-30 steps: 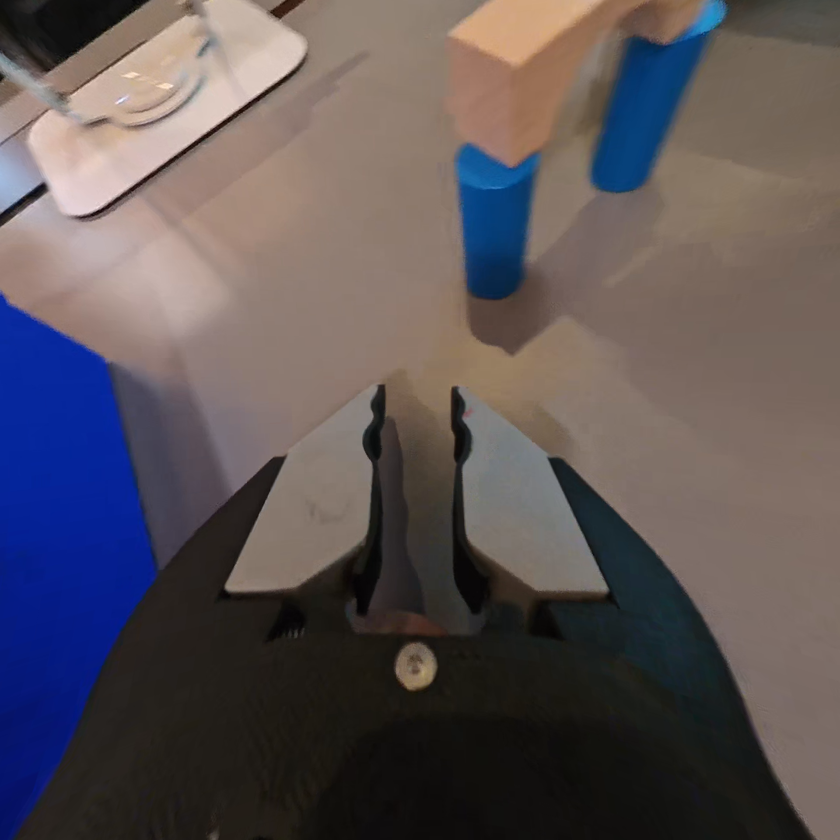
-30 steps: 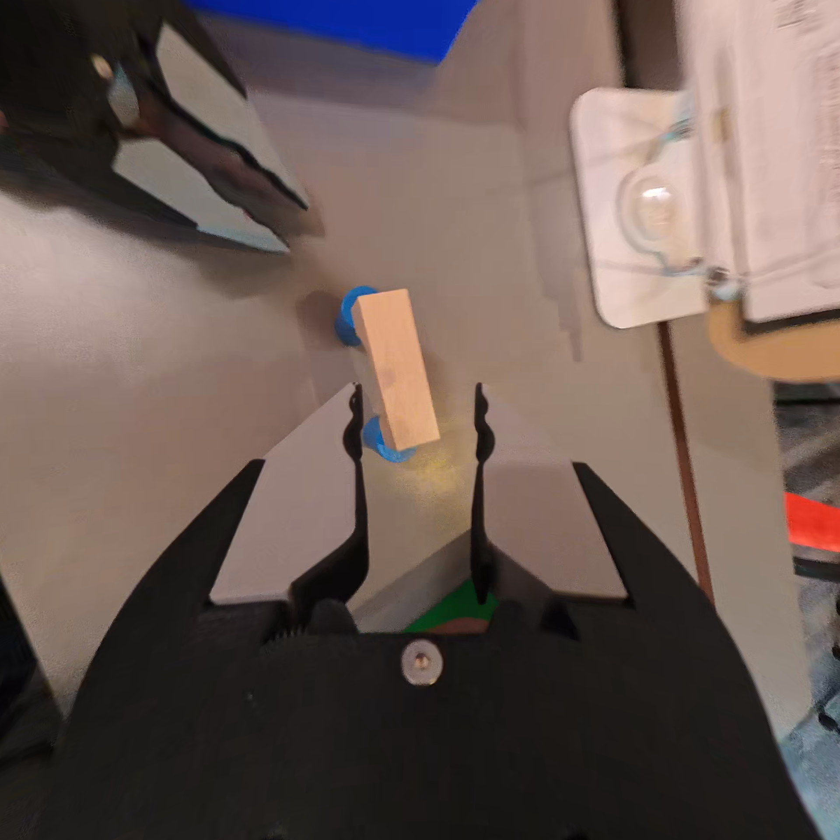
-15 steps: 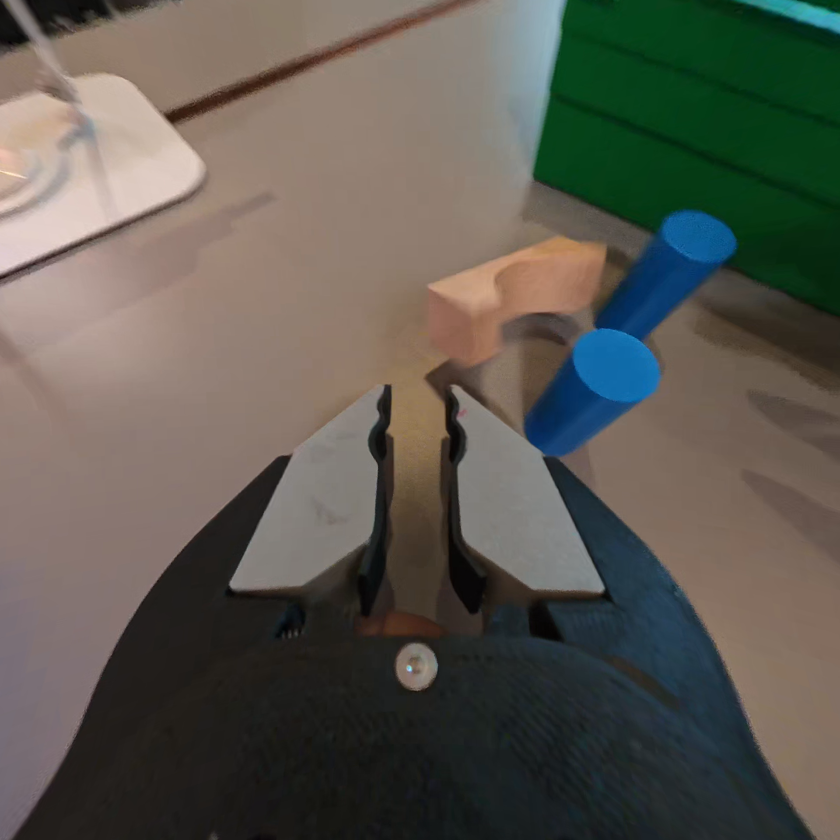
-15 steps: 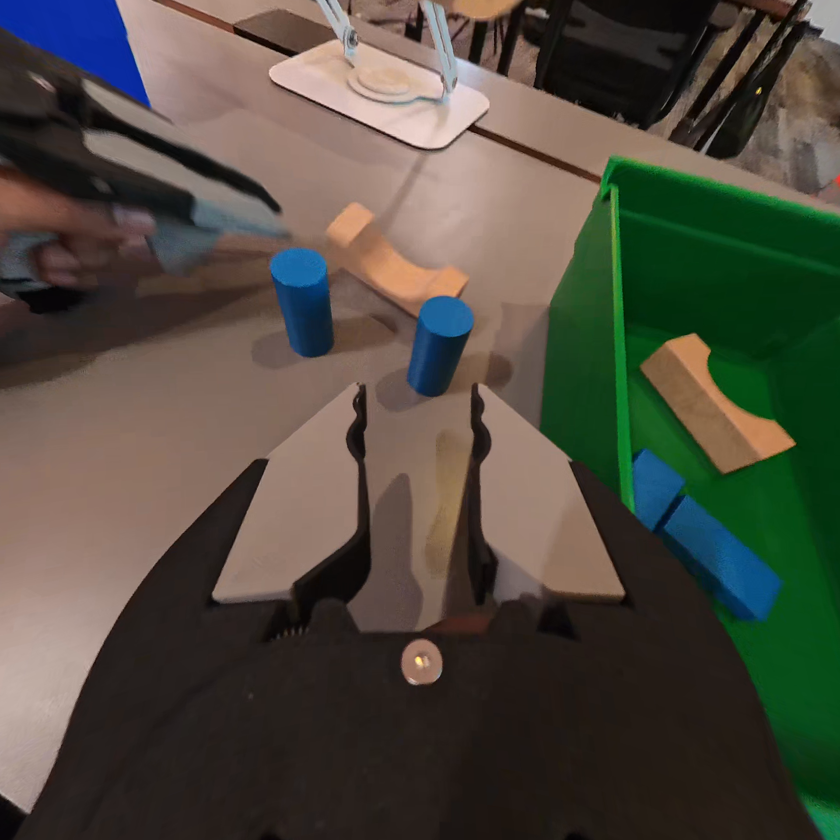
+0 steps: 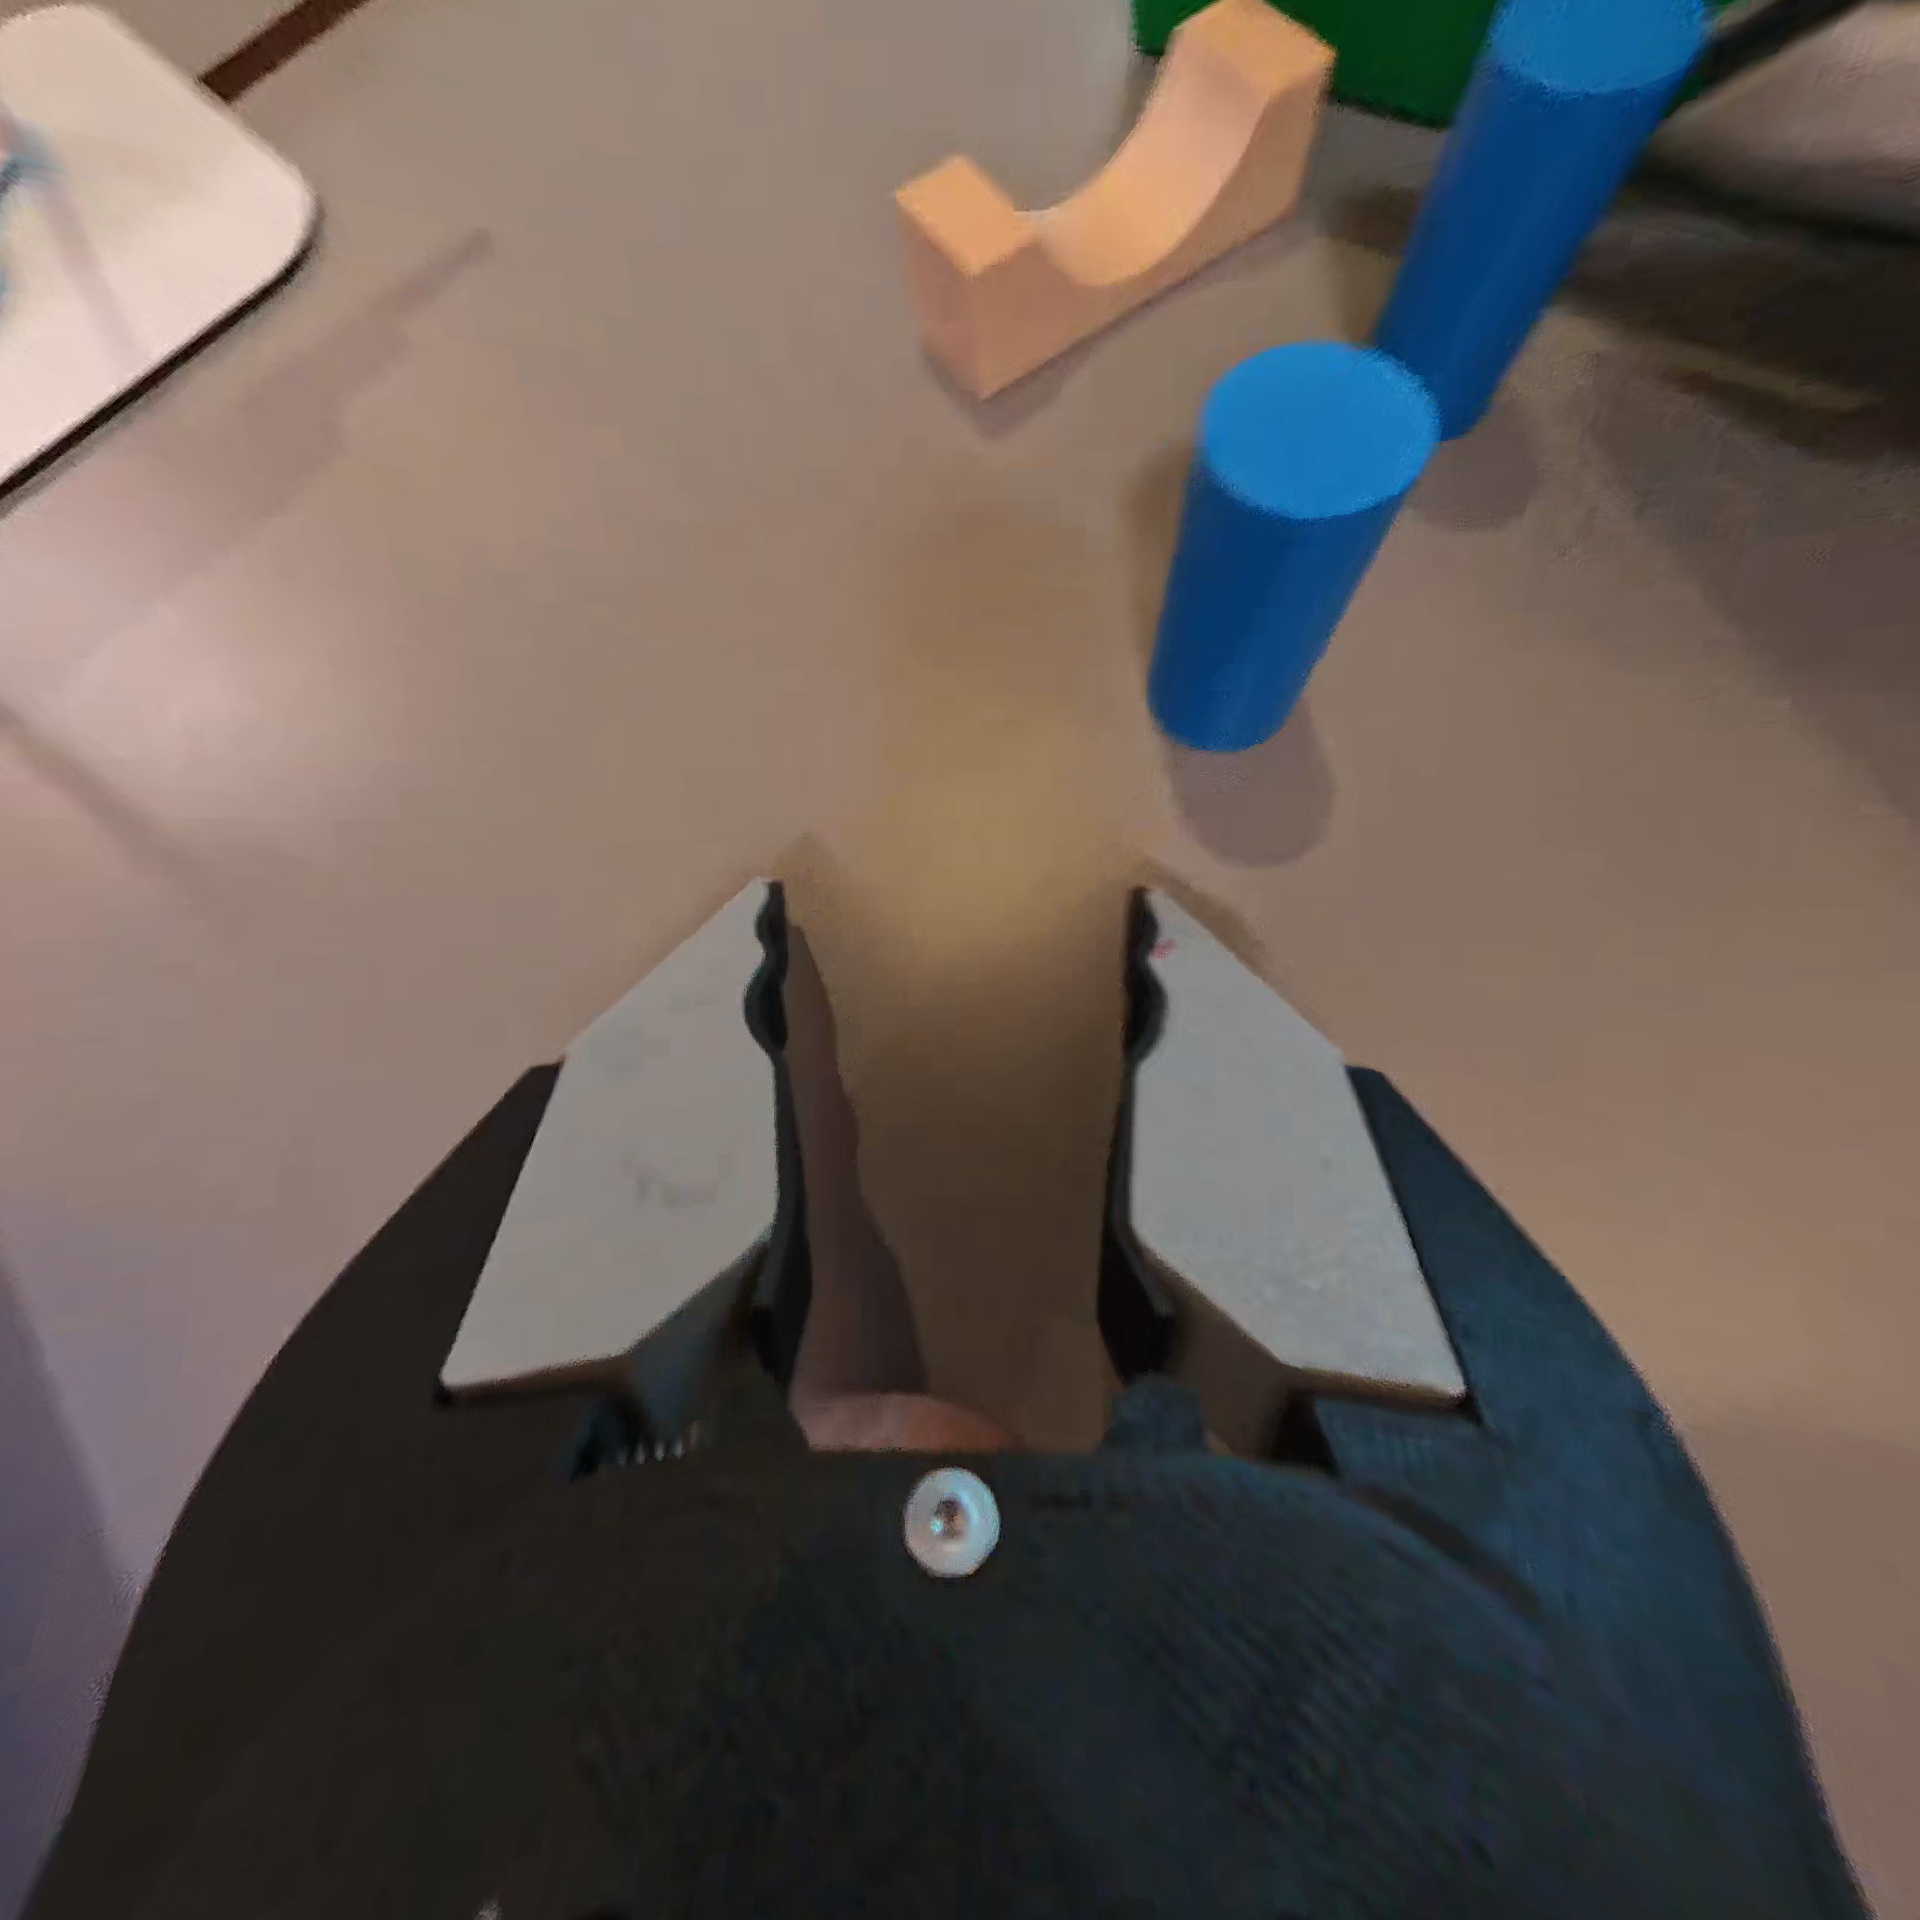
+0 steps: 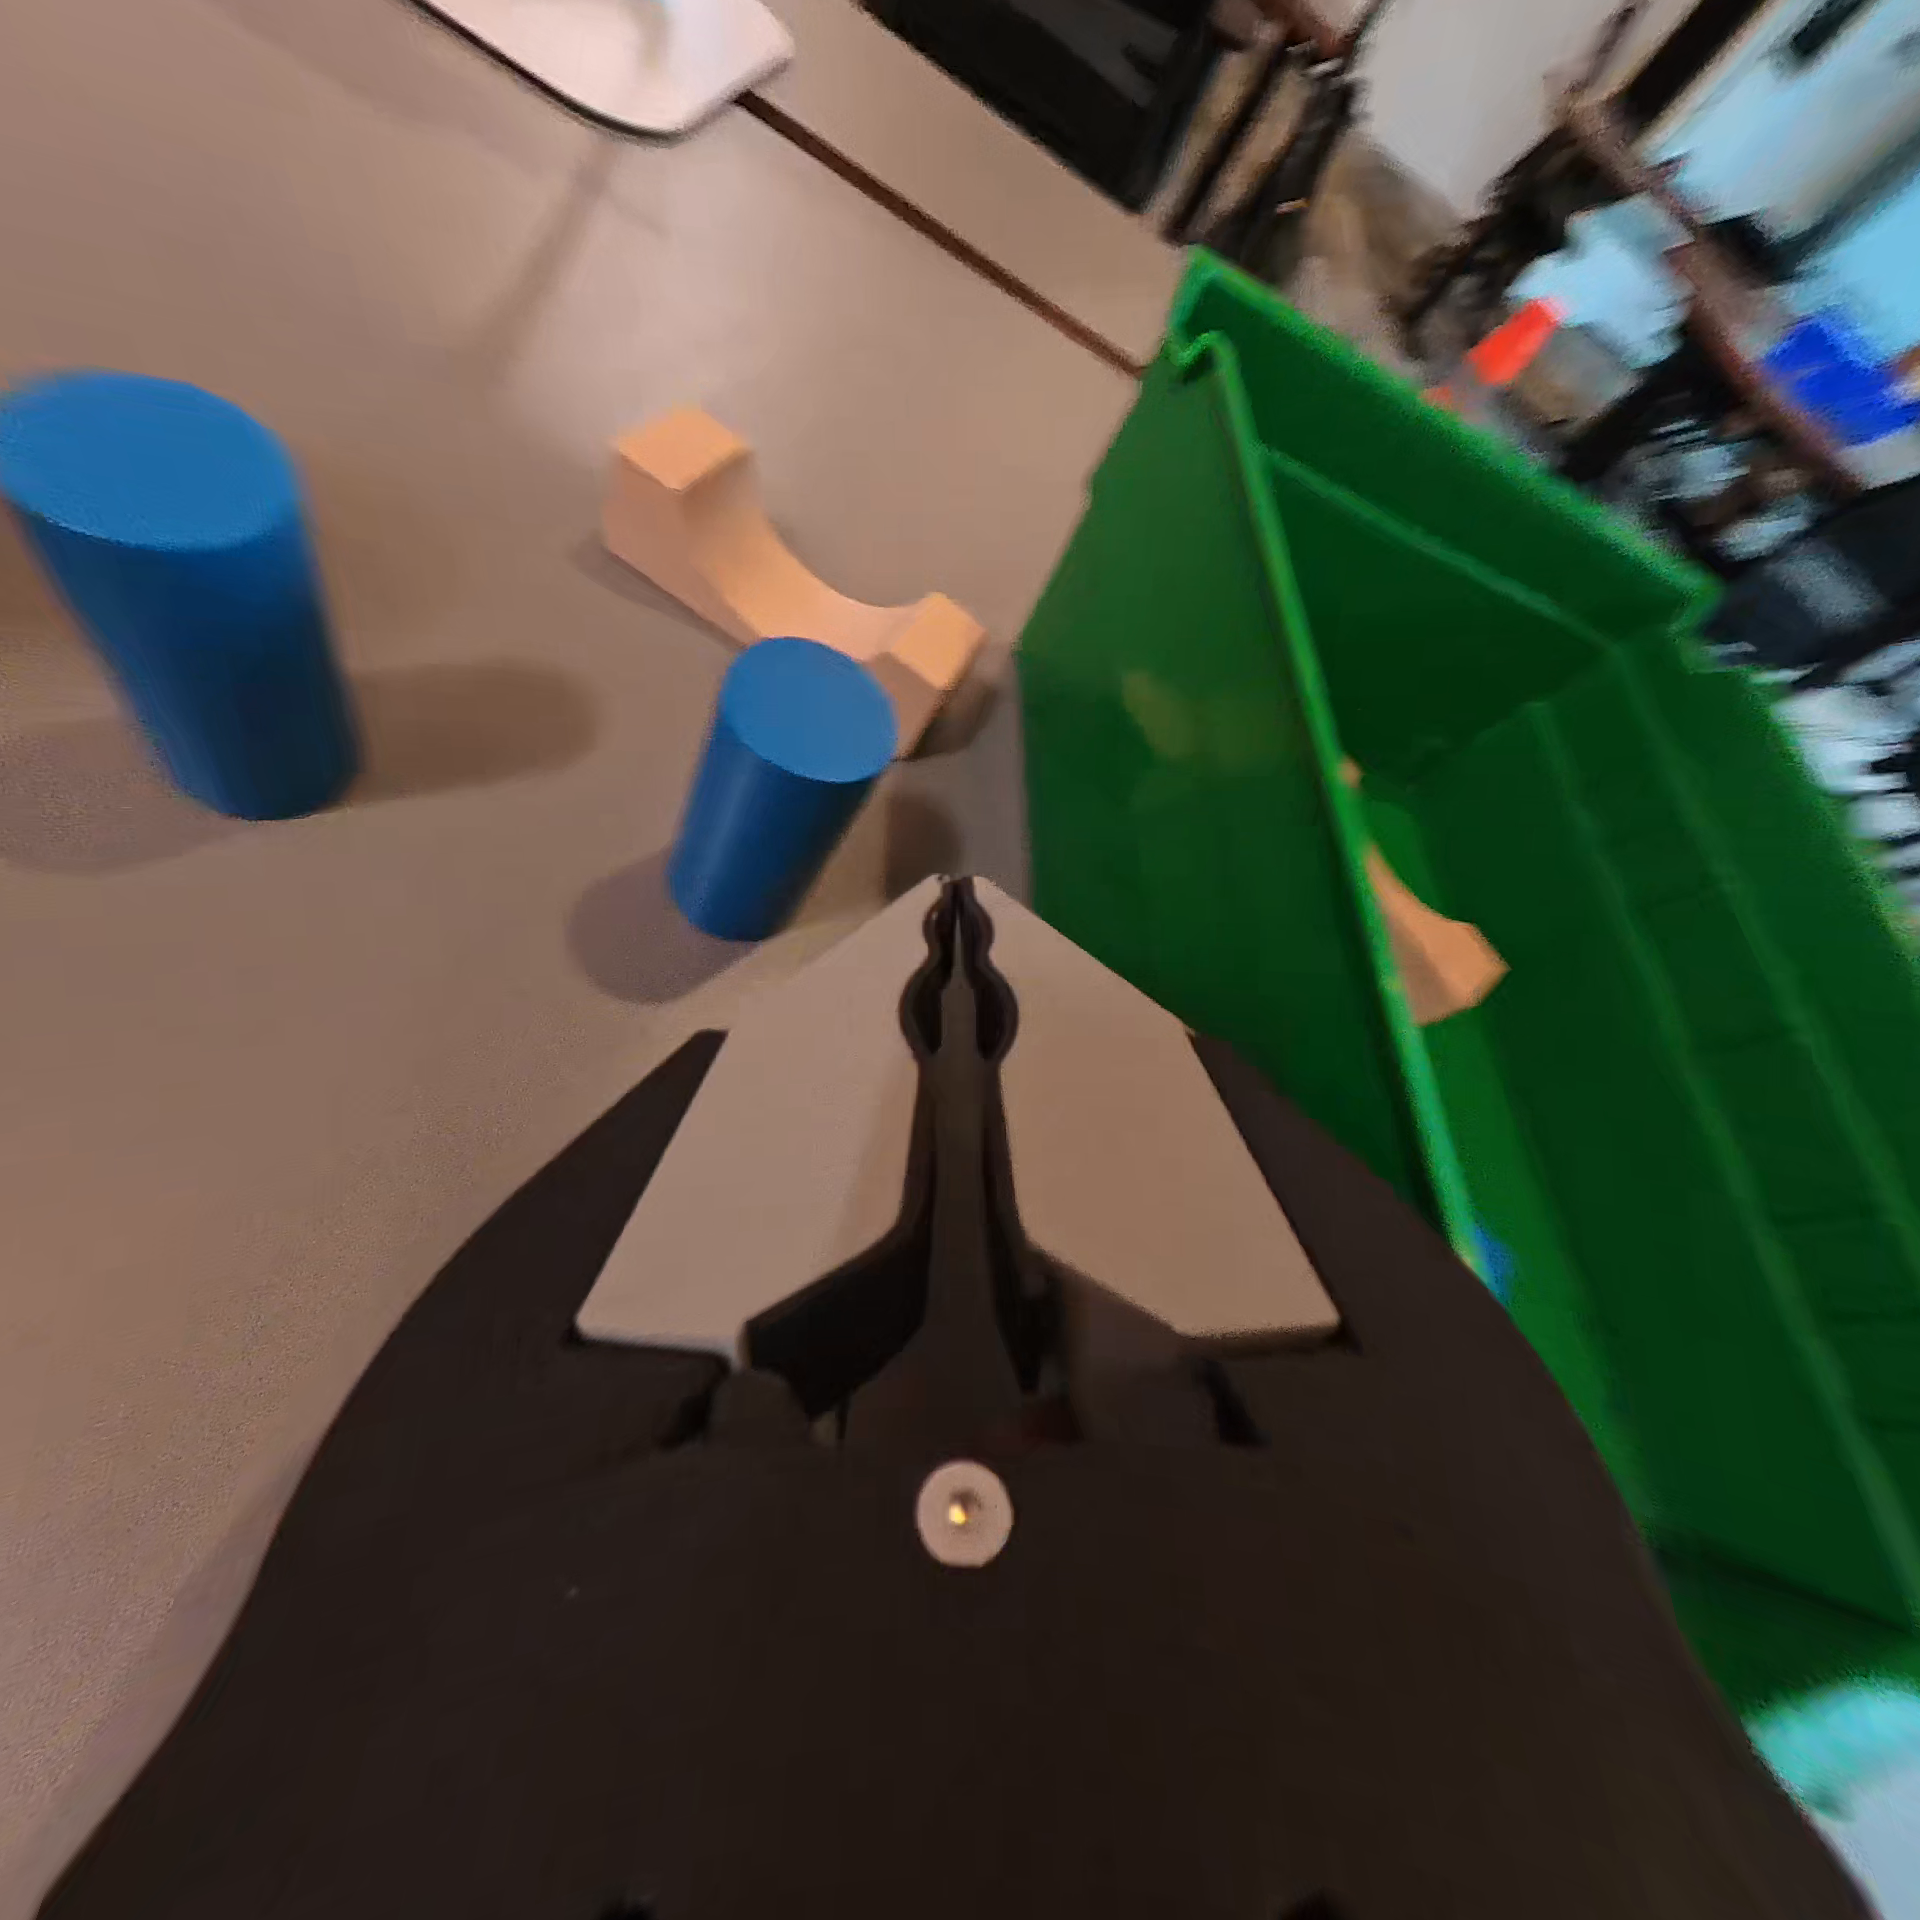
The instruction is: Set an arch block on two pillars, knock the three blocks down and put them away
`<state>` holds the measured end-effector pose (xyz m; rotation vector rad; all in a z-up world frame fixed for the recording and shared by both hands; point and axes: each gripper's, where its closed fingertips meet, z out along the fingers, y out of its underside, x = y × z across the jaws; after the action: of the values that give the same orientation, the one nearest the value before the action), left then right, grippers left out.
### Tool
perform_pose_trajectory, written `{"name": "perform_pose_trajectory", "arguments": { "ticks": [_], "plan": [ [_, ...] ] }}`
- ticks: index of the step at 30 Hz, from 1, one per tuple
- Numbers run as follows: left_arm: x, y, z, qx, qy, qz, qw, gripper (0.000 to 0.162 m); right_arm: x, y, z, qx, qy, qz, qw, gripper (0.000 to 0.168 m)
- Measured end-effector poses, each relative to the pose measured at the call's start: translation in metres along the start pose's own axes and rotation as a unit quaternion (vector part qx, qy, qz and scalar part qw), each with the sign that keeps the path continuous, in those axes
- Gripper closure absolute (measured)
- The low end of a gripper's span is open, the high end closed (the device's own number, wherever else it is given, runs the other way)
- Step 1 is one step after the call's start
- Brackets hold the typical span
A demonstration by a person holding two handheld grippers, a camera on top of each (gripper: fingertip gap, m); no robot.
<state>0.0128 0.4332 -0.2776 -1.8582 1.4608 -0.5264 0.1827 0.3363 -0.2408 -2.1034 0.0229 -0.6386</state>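
Arch block (image 6: 790, 582) now lying off both pillars (image 6: 774, 790), still standing. Left gripper (image 5: 951, 904) jaws spreading apart; right gripper (image 6: 956, 883) jaws closing together. Risk: sweeping near pillar sends it rolling against green bin (image 6: 1164, 831).

Arch block (image 5: 1112, 197): pale natural wood. Two pillars (image 5: 1278, 551) (image 5: 1527, 197): plain solid blue. Bin (image 6: 1455, 831): bright green, second pale wooden arch (image 6: 1439, 951) inside. Tabletop (image 5: 520, 623): grey-beige. Gripper fingers (image 5: 644, 1164): light grey faces, black bodies. Flat plate (image 5: 114, 281): white.
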Motion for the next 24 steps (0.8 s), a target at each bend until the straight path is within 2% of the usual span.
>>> {"name": "perform_pose_trajectory", "arguments": {
  "ticks": [1, 3, 4, 6, 7, 9, 11, 13, 14, 16, 18, 19, 21, 24],
  "plan": [
    [-0.012, 0.004, -0.005, -0.001, -0.027, -0.003, 1.000, 0.106, 0.009, -0.002, 0.004, -0.002, 0.034, -0.015, 0.999, 0.168],
    [-0.028, 0.010, -0.015, 0.014, -0.056, -0.015, 0.998, 0.106, -0.001, -0.015, 0.014, 0.000, 0.018, -0.020, 1.000, 0.168],
    [-0.031, 0.013, -0.019, 0.017, -0.056, -0.025, 0.998, 0.106, -0.017, -0.030, 0.016, 0.025, -0.026, -0.013, 0.999, 0.168],
    [-0.038, 0.020, -0.028, 0.023, -0.064, -0.039, 0.997, 0.104, -0.081, -0.063, -0.003, 0.082, -0.222, 0.026, 0.971, 0.168],
    [-0.043, 0.022, -0.034, 0.031, -0.073, -0.044, 0.996, 0.104, -0.092, -0.078, -0.014, 0.110, -0.247, 0.038, 0.962, 0.168],
    [-0.053, 0.028, -0.045, 0.043, -0.089, -0.055, 0.994, 0.104, -0.092, -0.087, -0.017, 0.121, -0.196, 0.004, 0.973, 0.168],
    [-0.058, 0.033, -0.054, 0.053, -0.087, -0.070, 0.992, 0.104, -0.102, -0.088, -0.015, 0.113, -0.190, -0.012, 0.975, 0.168],
    [-0.062, 0.035, -0.061, 0.068, -0.086, -0.084, 0.990, 0.104, -0.100, -0.081, 0.003, 0.079, -0.148, 0.003, 0.986, 0.168],
    [-0.065, 0.035, -0.065, 0.077, -0.088, -0.092, 0.989, 0.104, -0.110, -0.084, 0.004, 0.077, -0.163, 0.009, 0.984, 0.168],
    [-0.069, 0.034, -0.070, 0.093, -0.090, -0.105, 0.986, 0.104, -0.151, -0.094, -0.012, 0.091, -0.268, 0.017, 0.959, 0.168],
    [-0.075, 0.033, -0.077, 0.114, -0.097, -0.120, 0.981, 0.104, -0.161, -0.108, -0.028, 0.136, -0.298, 0.019, 0.945, 0.168],
    [-0.078, 0.033, -0.082, 0.125, -0.102, -0.126, 0.979, 0.104, -0.155, -0.114, -0.032, 0.158, -0.290, 0.021, 0.944, 0.168],
    [-0.082, 0.034, -0.087, 0.136, -0.098, -0.134, 0.977, 0.107, -0.104, -0.110, -0.017, 0.149, -0.168, 0.043, 0.974, 0.168],
    [-0.083, 0.036, -0.088, 0.138, -0.086, -0.148, 0.975, 0.108, -0.072, -0.075, 0.014, 0.048, -0.085, 0.037, 0.995, 0.168]
  ]
}}
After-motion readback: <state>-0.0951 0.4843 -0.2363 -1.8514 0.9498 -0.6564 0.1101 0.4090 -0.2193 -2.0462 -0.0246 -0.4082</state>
